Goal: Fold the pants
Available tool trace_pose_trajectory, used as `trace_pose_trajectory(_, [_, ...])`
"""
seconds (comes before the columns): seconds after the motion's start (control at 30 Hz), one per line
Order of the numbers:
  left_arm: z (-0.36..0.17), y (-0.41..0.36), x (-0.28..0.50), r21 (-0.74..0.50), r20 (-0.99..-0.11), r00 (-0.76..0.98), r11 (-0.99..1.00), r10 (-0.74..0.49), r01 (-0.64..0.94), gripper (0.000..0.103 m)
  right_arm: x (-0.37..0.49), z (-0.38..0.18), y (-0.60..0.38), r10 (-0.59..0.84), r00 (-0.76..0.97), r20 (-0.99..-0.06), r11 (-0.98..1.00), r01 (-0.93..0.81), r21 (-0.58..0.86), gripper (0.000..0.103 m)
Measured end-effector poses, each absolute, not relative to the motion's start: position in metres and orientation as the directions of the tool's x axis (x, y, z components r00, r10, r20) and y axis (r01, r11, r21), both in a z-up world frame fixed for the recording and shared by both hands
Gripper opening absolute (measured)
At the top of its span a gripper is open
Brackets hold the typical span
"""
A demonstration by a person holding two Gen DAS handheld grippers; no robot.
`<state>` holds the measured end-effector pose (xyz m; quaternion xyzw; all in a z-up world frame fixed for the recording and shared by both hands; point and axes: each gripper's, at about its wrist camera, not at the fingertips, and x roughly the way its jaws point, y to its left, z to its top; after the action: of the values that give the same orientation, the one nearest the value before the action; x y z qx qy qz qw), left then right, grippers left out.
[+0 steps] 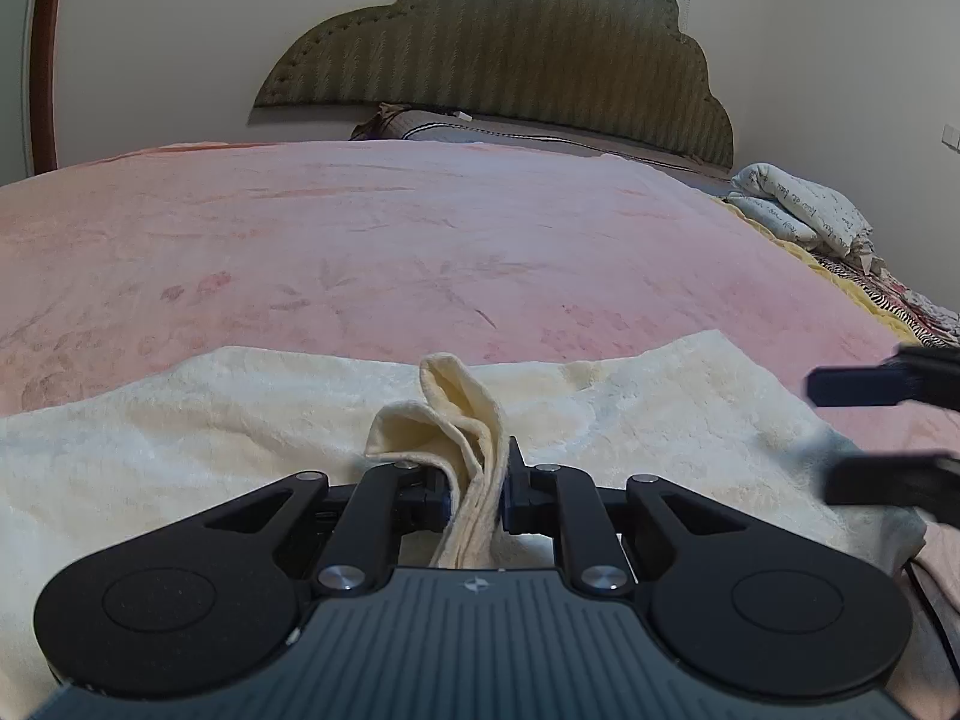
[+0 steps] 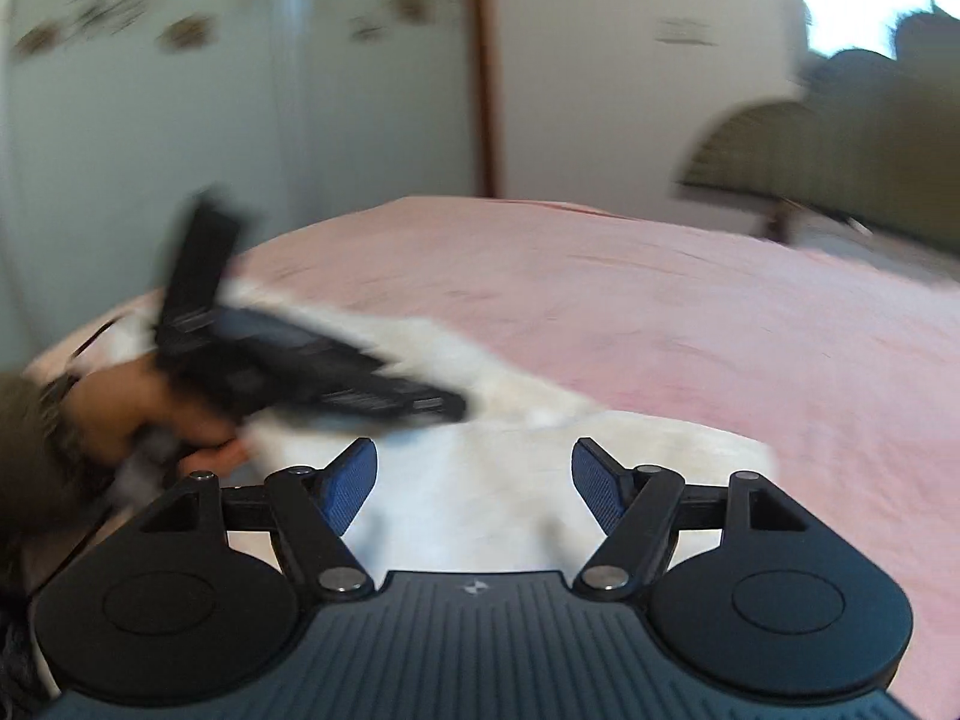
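Cream fleece pants point(image 1: 180, 414) lie spread across a pink bed. My left gripper point(image 1: 477, 483) is shut on a bunched fold of the pants point(image 1: 456, 396) that sticks up between its pads. In the left wrist view the right gripper point(image 1: 840, 438) comes in at the right edge, its two dark fingers apart above the cloth. The right wrist view is blurred: my right gripper point(image 2: 474, 480) stands open over the pants point(image 2: 468, 504), nothing between its blue pads point(image 2: 354, 480). There the left gripper's body point(image 2: 312, 360) shows at left, held by a hand point(image 2: 138, 414).
The pink bedspread point(image 1: 420, 228) stretches toward a padded olive headboard point(image 1: 498, 42). Pillows point(image 1: 444, 126) lie at its foot. A pile of folded printed bedding point(image 1: 798, 210) sits at the far right. A wardrobe point(image 2: 180, 120) stands beyond the bed's left side.
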<state>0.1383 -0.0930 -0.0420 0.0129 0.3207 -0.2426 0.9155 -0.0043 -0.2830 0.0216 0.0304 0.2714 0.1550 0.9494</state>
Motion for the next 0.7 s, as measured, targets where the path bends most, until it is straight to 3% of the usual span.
trace_pose_trajectory(0.1, [-0.040,-0.089,0.137,-0.119,-0.586,0.691,0.889,-0.423,0.443,0.031,0.024,-0.009,-0.306,0.192,0.759,-0.622,0.980,-0.113,0.165,0.071])
trace_pose_trajectory(0.17, [-0.038,-0.083,0.136,-0.090,-0.584,0.719,0.910,-0.377,0.404,0.056,0.026,-0.022,-0.295,0.129,0.736,-0.665,0.992,-0.087,0.095,0.072])
trace_pose_trajectory(0.23, [-0.034,-0.075,0.137,-0.083,-0.570,0.756,0.937,-0.323,0.338,0.069,0.020,-0.016,-0.284,0.113,0.759,-0.641,0.994,-0.094,0.064,0.072])
trace_pose_trajectory(0.33, [-0.021,-0.060,0.138,-0.131,-0.533,0.792,0.954,-0.298,0.271,0.068,0.010,-0.003,-0.268,0.162,0.802,-0.575,0.987,-0.138,0.086,0.072])
trace_pose_trajectory(0.43, [-0.010,-0.056,0.136,-0.138,-0.520,0.801,0.955,-0.297,0.264,0.068,0.016,0.001,-0.251,0.199,0.792,-0.576,0.978,-0.201,0.062,0.072])
trace_pose_trajectory(0.63, [-0.025,-0.072,0.142,0.041,-0.587,0.782,0.957,-0.210,0.288,0.070,0.008,-0.016,-0.248,0.187,0.760,-0.622,0.980,-0.186,0.068,0.072])
trace_pose_trajectory(0.7, [-0.032,-0.072,0.148,0.027,-0.606,0.768,0.959,-0.207,0.281,0.072,-0.003,-0.016,-0.262,0.175,0.764,-0.621,0.984,-0.148,0.096,0.073])
